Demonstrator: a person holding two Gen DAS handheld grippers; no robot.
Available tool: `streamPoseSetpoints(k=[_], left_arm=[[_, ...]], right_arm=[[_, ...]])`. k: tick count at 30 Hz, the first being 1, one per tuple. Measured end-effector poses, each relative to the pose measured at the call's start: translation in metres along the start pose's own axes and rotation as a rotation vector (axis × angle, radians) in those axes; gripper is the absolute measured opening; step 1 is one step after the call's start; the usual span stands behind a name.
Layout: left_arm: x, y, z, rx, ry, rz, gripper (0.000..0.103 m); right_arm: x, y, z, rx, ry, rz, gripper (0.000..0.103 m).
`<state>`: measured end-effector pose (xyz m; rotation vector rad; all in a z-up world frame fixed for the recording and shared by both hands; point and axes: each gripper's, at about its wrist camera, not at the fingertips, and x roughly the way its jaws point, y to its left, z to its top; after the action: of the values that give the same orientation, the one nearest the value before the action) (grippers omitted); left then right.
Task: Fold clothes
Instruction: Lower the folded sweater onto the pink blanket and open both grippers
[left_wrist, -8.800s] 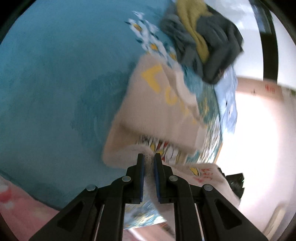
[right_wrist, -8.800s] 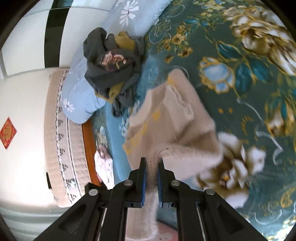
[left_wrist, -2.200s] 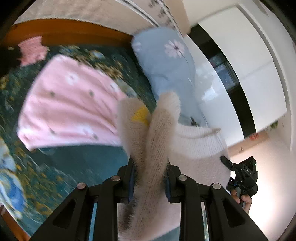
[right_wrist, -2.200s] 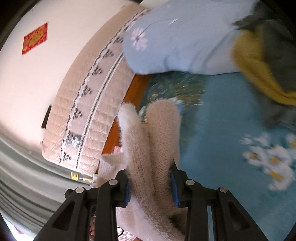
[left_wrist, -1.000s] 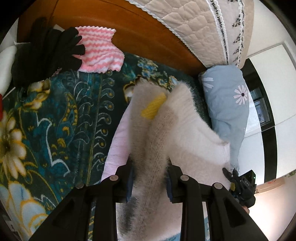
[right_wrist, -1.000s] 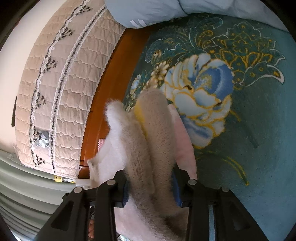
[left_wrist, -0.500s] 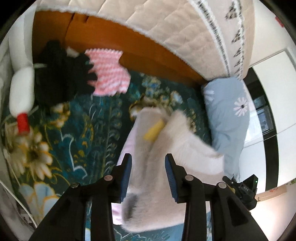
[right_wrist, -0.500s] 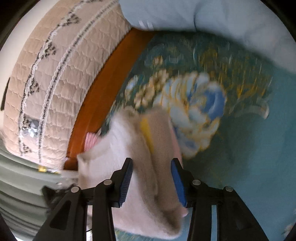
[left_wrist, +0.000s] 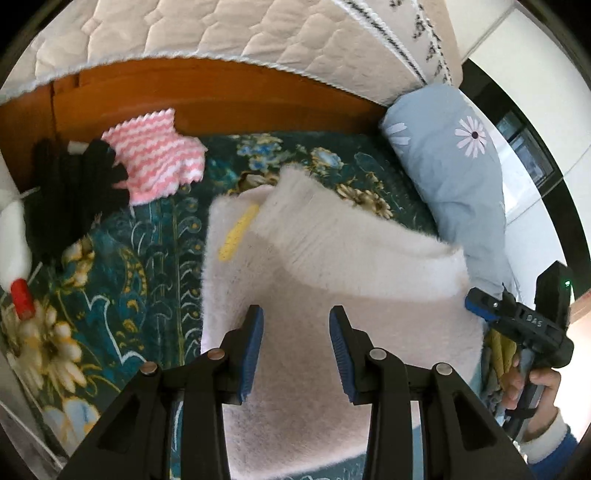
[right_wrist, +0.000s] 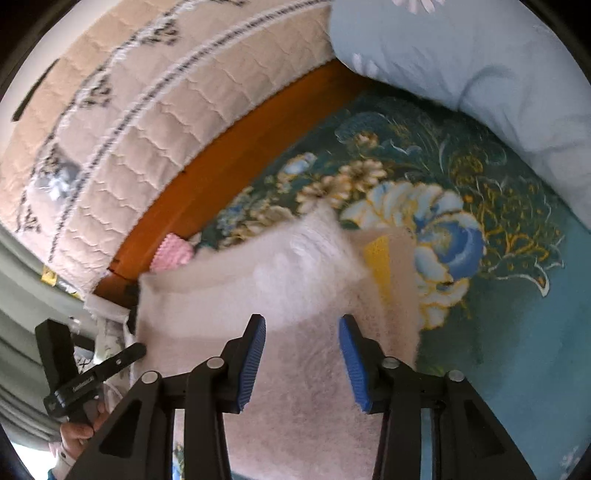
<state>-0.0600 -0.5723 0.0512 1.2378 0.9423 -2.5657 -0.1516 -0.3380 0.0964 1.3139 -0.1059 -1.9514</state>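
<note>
A folded fuzzy cream sweater (left_wrist: 314, 266) with yellow lettering lies on the teal floral bedspread (left_wrist: 155, 258) near the headboard. It also shows in the right wrist view (right_wrist: 280, 273). My left gripper (left_wrist: 296, 332) is open and empty, just above the sweater's near edge. My right gripper (right_wrist: 302, 341) is open and empty over the sweater's other side. Each gripper shows at the edge of the other's view.
A wooden headboard (left_wrist: 221, 96) with a quilted beige cover (left_wrist: 240, 29) stands behind. A pink striped knit (left_wrist: 159, 155), black gloves (left_wrist: 74, 181) and a white bottle with a red cap (left_wrist: 14, 251) lie at the left. A light blue pillow (left_wrist: 454, 162) lies at the right.
Both grippers carried the folded sweater to the head of the bed, set it down, opened and let go. They have drawn back a little from it.
</note>
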Motion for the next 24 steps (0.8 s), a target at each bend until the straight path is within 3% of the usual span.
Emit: streamPoseSetpoints(k=[10, 14, 18, 24], left_arm=[[0.015, 0.027, 0.0, -0.157, -0.024, -0.084, 0.036], [0.01, 0.023, -0.003, -0.176, -0.029, -0.061, 0.036], [-0.006, 0.01, -0.01, -0.16, -0.052, -0.014, 0.036], [-0.03, -0.02, -0.062, -0.152, -0.099, 0.073, 0.038]], right_arm=[[0.037, -0.008, 0.011, 0.064, 0.018, -0.044, 0.044], [0.033, -0.002, 0.011, 0.038, 0.028, -0.058, 0.044], [0.007, -0.001, 0.001, 0.04, -0.025, -0.009, 0.045], [-0.03, -0.013, -0.046, 0.018, -0.044, -0.007, 0.045]])
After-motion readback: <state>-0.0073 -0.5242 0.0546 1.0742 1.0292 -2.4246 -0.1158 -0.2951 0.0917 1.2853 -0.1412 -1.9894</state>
